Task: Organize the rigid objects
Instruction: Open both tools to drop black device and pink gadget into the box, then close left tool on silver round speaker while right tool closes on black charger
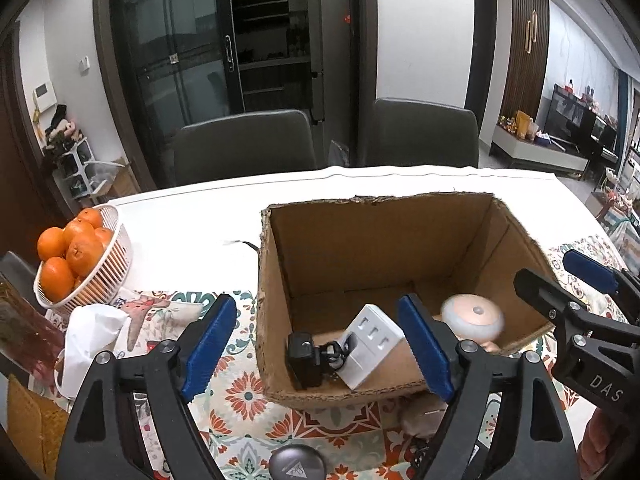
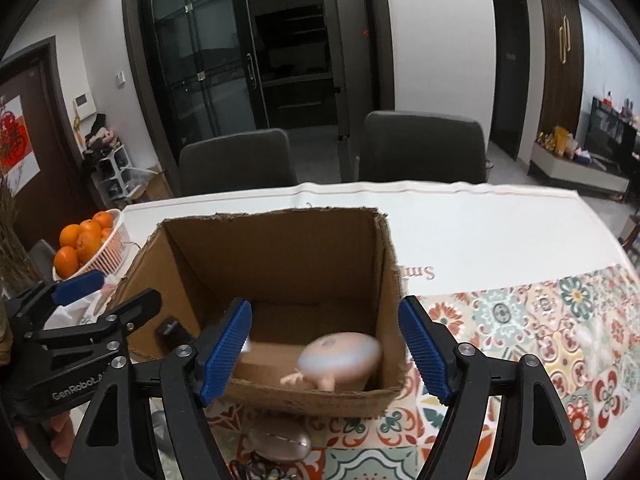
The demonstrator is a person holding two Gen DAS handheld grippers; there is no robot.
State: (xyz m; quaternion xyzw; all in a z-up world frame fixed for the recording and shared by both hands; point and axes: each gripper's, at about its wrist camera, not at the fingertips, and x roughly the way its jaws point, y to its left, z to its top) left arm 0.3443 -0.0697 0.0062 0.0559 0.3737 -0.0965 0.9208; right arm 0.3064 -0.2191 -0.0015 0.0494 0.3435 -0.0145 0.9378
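An open cardboard box [image 1: 276, 280] stands on the patterned tablecloth; it also shows in the right wrist view [image 2: 384, 256]. Inside lie a white socket block [image 1: 372, 340], a black adapter [image 1: 304, 360] with a cord, and a round pink night light [image 1: 474, 316], blurred in the right wrist view [image 2: 340, 356]. My left gripper [image 1: 320, 352] is open and empty in front of the box's near left. My right gripper [image 2: 326, 350] is open and empty just over the box's near wall, above the night light. Each gripper shows in the other's view [image 1: 576, 280] [image 2: 104, 292].
A white basket of oranges [image 1: 108, 272] sits at the left, with a white tissue bundle [image 1: 92, 336] before it. A round grey disc [image 1: 296, 466] and a pale mouse-like object [image 2: 280, 444] with cable lie near the front edge. Two grey chairs [image 1: 244, 144] stand behind the table.
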